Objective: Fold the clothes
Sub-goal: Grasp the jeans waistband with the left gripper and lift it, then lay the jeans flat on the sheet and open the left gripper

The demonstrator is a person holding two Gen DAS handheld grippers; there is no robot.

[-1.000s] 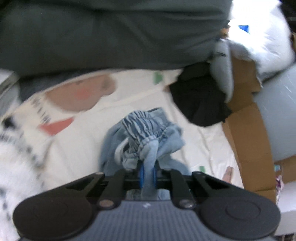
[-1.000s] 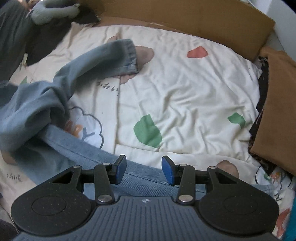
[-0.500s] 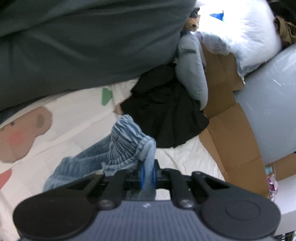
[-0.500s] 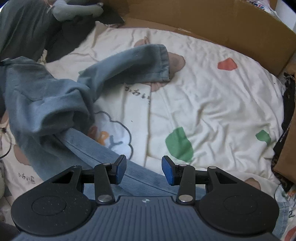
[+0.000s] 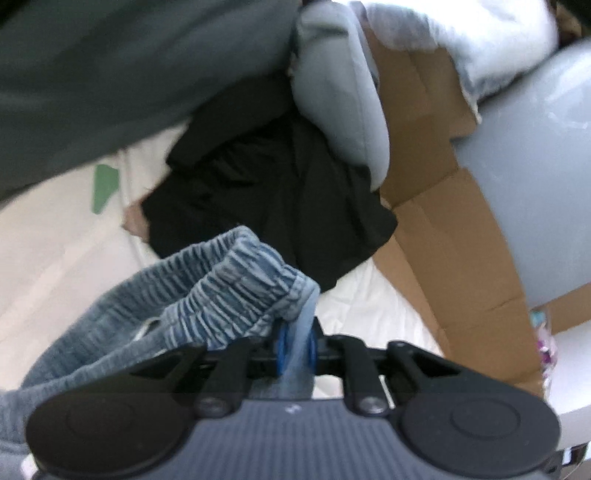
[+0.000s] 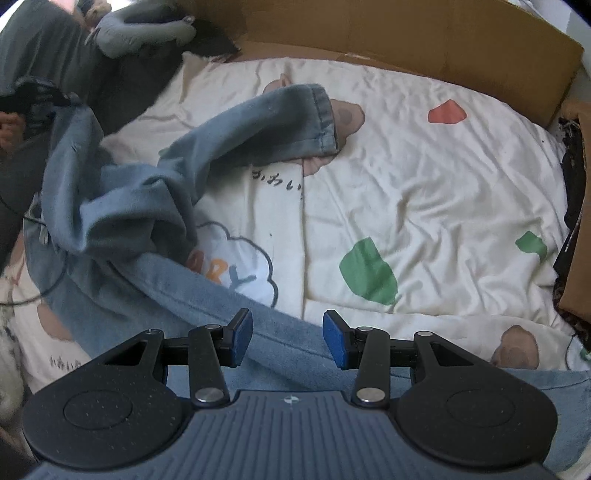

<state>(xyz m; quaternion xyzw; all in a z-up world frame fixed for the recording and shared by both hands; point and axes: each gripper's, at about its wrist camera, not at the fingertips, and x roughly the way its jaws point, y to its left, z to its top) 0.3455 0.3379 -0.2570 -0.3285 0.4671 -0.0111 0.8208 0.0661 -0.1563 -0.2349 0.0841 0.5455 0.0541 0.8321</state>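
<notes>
Through your left wrist camera, your left hand-held gripper [image 5: 295, 345] has a strip of the blue jeans [image 5: 236, 280] between its blue pads [image 5: 282, 347]. The jaws are opening, yet the pads sit nearly together with the cloth touching both. The gathered elastic waistband bunches up just beyond the fingertips and trails off to the near left. Farther out lies a black garment [image 5: 273, 199] on the cream bed sheet [image 5: 55, 236]. A dark green quilt [image 5: 122, 66] fills the far left, a grey pillow [image 5: 343, 96] leans over the black garment, and brown cardboard [image 5: 450, 236] runs down the right side. This view is blurred.

Through your right wrist camera, your right hand-held gripper [image 6: 288, 338] has its jaws apart, with nothing pressed between the pads. It hangs over a flat stretch of the same jeans [image 6: 122, 206], whose seam runs under the gap between the fingertips. From there the denim heaps up on the left, and one leg reaches toward the far middle of the bed, its cuff [image 6: 321, 118] lying on the printed bed sheet [image 6: 424, 192]. At the far left edge the denim rises to a dark shape that looks like your other gripper, with part of your hand [image 6: 9, 129] beside it. A cardboard wall [image 6: 406, 33] lines the far side of the bed.
</notes>
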